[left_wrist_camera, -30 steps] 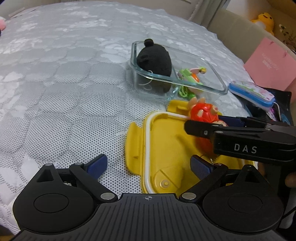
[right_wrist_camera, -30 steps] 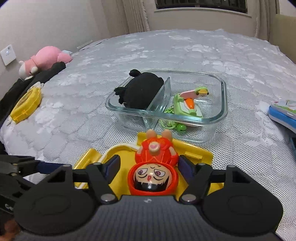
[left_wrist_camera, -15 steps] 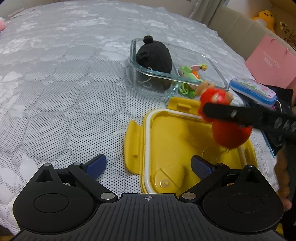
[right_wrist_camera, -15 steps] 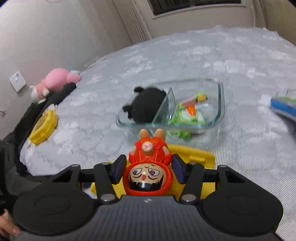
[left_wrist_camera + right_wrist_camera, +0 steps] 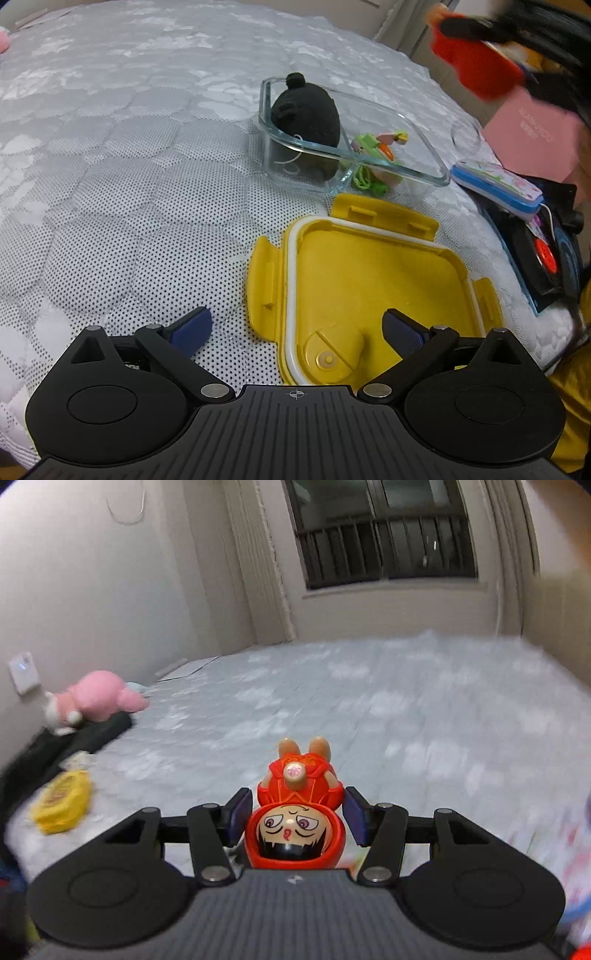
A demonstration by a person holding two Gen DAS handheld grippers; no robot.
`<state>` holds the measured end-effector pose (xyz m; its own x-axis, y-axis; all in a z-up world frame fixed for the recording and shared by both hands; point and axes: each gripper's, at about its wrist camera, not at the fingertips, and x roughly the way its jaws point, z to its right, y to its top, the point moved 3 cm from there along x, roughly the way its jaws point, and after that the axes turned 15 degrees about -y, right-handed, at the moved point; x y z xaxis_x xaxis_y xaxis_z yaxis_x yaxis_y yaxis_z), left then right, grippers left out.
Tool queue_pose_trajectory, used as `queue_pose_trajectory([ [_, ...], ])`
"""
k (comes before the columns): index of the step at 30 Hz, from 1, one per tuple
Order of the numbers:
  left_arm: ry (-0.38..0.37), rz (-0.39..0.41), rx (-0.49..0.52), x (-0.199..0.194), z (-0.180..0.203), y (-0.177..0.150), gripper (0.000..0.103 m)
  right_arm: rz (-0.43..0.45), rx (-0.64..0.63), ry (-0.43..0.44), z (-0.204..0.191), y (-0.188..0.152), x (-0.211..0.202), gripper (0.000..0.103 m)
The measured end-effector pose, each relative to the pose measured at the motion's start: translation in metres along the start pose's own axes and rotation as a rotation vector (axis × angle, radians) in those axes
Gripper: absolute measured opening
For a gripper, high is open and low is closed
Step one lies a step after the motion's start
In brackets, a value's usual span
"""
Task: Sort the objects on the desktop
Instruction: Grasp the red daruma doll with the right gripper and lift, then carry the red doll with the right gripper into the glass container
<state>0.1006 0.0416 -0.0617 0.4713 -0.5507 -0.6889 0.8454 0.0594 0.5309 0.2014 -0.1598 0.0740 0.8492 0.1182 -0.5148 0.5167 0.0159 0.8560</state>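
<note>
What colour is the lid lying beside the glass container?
Yellow, with a white seal around its inner edge: the yellow plastic lid, clearest in the left wrist view.

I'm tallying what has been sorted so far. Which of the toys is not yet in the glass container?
The red doll, held upside down in the right gripper. The black plush and green toy lie in the glass container, one per compartment.

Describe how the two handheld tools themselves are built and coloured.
Both the left tool and the right tool are matte black plastic, with a ribbed central body, two round discs, silver pivot rivets and dark blue finger pads.
</note>
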Motion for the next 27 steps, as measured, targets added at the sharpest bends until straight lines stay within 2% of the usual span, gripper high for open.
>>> queue_pose_trajectory([
  [2,-0.003,0.002,-0.002,-0.001,-0.001,-0.001,0.101,0.031,-0.042,-0.046,-0.006,0.008,0.019,0.057],
  [5,-0.003,0.003,-0.002,-0.004,-0.003,-0.002,0.101,0.038,-0.139,-0.052,-0.019,0.007,0.053,0.057],
  [9,0.006,0.005,0.001,-0.008,-0.007,-0.003,0.101,0.018,-0.366,-0.090,-0.042,-0.011,0.085,0.056],
  [11,0.010,0.010,-0.012,-0.009,-0.012,-0.002,0.101,-0.002,-0.450,-0.094,-0.048,-0.020,0.091,0.054],
  [14,0.009,0.019,-0.041,-0.008,-0.015,0.001,0.102,-0.039,-0.554,-0.049,-0.050,-0.028,0.094,0.054],
  [19,0.023,0.017,-0.032,-0.005,-0.012,0.001,0.102,-0.041,-0.720,-0.015,-0.056,-0.043,0.089,0.053],
  [22,0.026,0.014,-0.028,-0.004,-0.011,0.001,0.102,-0.020,-0.759,-0.053,-0.057,-0.052,0.087,0.053],
  [23,0.026,0.015,-0.031,-0.004,-0.012,0.001,0.102,-0.016,-0.738,-0.073,-0.055,-0.051,0.086,0.053],
  [25,0.026,0.016,-0.033,-0.004,-0.012,0.001,0.102,-0.018,-0.664,-0.112,-0.048,-0.046,0.081,0.053],
  [27,0.025,0.016,-0.035,-0.003,-0.011,0.001,0.102,-0.069,-0.536,-0.121,-0.037,-0.035,0.078,0.051],
])
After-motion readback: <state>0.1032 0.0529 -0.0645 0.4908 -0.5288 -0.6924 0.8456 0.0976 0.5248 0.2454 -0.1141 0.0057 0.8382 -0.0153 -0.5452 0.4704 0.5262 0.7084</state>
